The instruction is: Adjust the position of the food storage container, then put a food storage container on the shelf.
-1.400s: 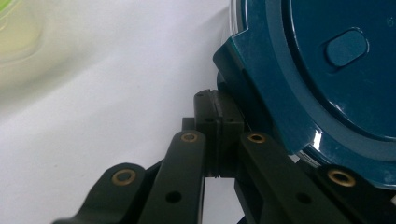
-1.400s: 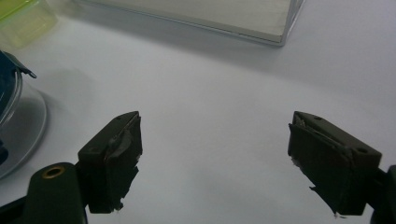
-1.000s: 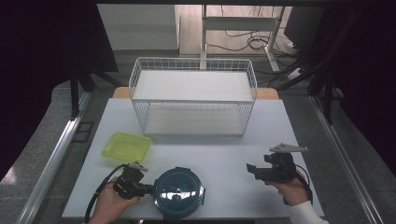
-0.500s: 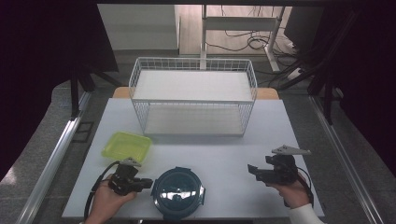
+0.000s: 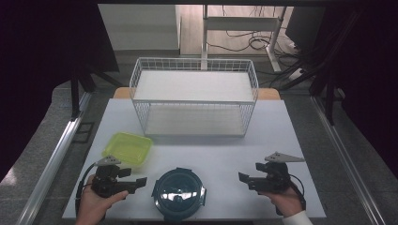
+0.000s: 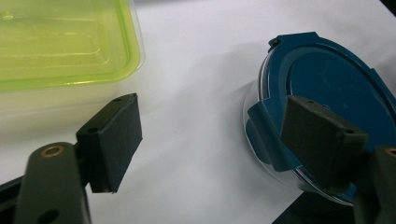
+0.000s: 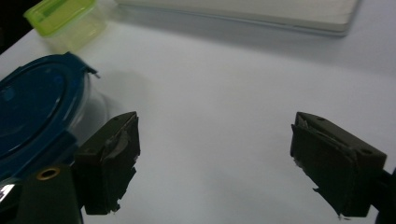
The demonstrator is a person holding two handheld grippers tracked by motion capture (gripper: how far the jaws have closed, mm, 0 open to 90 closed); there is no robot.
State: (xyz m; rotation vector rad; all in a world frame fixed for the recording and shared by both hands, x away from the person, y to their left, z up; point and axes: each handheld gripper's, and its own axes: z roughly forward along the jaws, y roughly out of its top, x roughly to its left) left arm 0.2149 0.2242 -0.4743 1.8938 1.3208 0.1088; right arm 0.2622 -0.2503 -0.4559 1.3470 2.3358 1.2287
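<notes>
Left claw released, jaws just opened wide, nothing between them; parked just left of the round blue-lidded container at the near edge of the white worktop. Right claw likewise spread and empty, well apart from the container on its right side.

Risks noted:
- Container close to the near edge of the worktop; a push from either claw could slide it toward that edge or off it.
- Lid latch tab right next to the left claw's right pad; a careless closing could catch the tab and pop it, or tip the container, rather than seize the body.
- Green square container just beyond the left claw on the far side; any swing away from the round container likely to knock it.
- Glossy lid and clear wall probably slippery; a shallow bite on the rim liable to slip.

Differences between views:
- High view: overall layout, with the wire basket at the far side, both hands, and the gap on each side of the container.
- Left gripper view: latch tab and clear wall under the lid rim, not legible from above.
- Right gripper view: bare worktop between the pads, blue lid off to the left, green container far left.
</notes>
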